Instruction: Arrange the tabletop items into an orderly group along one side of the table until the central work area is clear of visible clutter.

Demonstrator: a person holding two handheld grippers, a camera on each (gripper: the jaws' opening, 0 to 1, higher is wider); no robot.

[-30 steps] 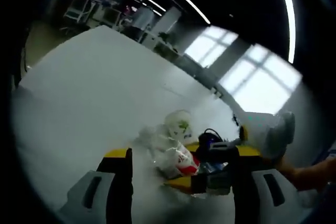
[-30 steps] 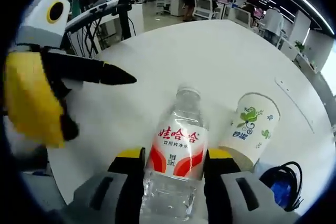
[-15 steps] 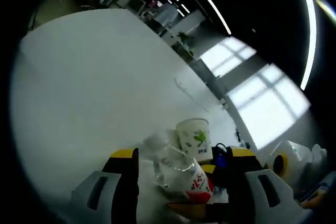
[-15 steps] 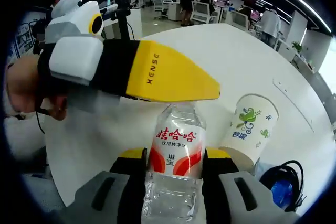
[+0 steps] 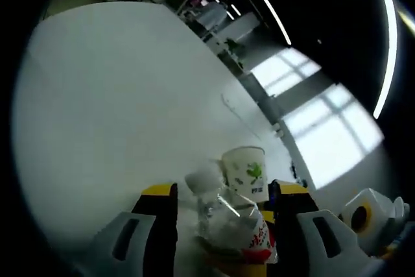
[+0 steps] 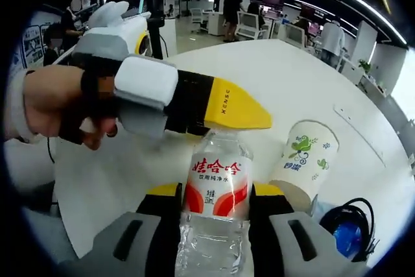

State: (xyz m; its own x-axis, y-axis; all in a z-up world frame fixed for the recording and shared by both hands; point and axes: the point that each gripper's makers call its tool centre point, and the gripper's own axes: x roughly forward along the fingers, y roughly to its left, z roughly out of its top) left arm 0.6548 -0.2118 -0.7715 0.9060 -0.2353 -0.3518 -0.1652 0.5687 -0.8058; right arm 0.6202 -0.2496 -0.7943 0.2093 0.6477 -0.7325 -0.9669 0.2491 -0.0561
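— Two grippers are working on one water bottle (image 6: 216, 209), aren't they?
— Yes. The right gripper (image 6: 214, 215) is clamping the bottle's clear body between its jaws, red label facing the camera.
— And the left gripper (image 6: 194, 105)?
— It is reaching in from the left, held by a hand (image 6: 55, 105), its yellow jaws sitting at the bottle's cap. In the left gripper view the cap end is lying between the jaws, but I cannot tell whether they are pinching it.
— What is standing nearby?
— A paper cup (image 6: 305, 163) with green print is standing just beside the bottle on the white table (image 6: 285, 82), and a black coiled cable (image 6: 347, 222) around something blue is lying near the cup.
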